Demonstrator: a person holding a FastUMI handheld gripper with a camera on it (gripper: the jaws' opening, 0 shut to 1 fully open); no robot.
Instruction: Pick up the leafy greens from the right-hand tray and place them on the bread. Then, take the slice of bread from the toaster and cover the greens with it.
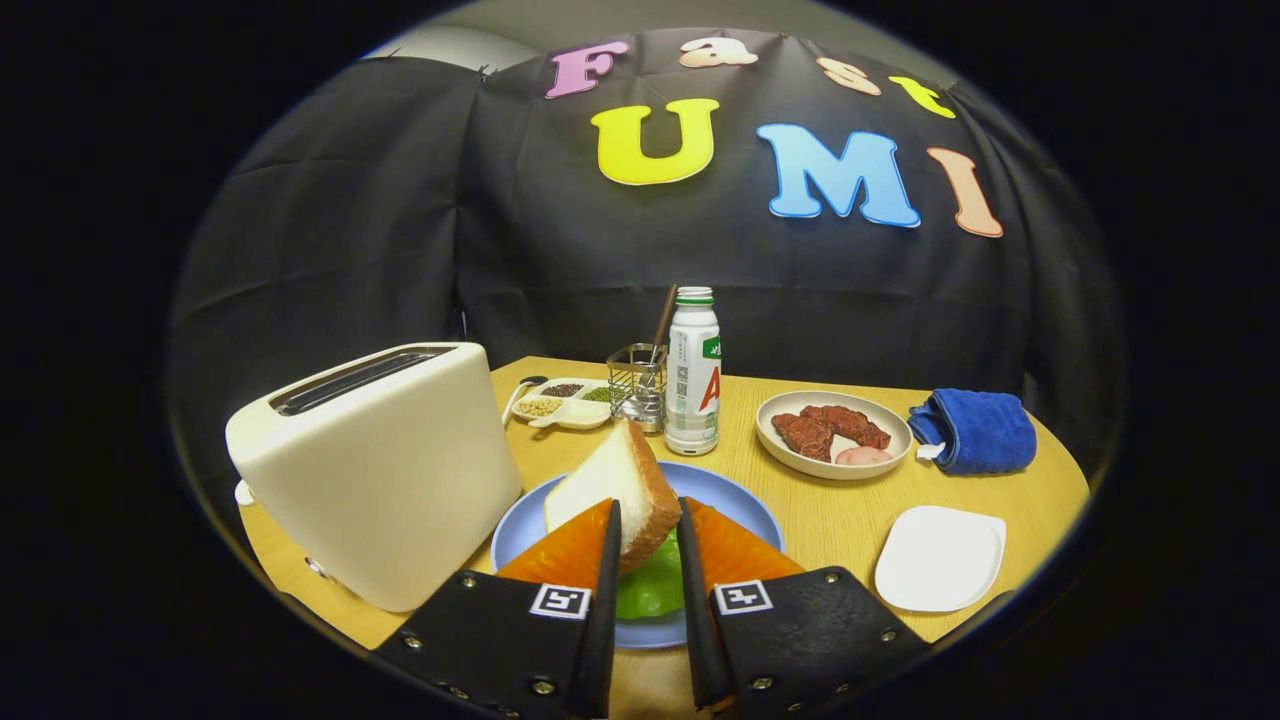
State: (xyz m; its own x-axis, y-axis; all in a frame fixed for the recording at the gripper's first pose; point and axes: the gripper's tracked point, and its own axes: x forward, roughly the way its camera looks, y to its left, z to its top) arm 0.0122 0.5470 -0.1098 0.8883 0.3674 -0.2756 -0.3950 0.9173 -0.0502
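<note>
Gripping item: your gripper (pixel 648 545) clamps both fingers on the bread slice (pixel 612 482), tilted above the leafy greens (pixel 652 590) on the blue plate (pixel 735 505), beside the toaster (pixel 385 465).

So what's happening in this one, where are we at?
A hand-held gripper is clamped on a slice of bread, holding it tilted over the blue plate. The leafy greens already lie on the plate, under the slice. The toaster beside the plate has nothing sticking out of its slots, and the white tray to the right is bare. The covering step looks nearly done.
</note>
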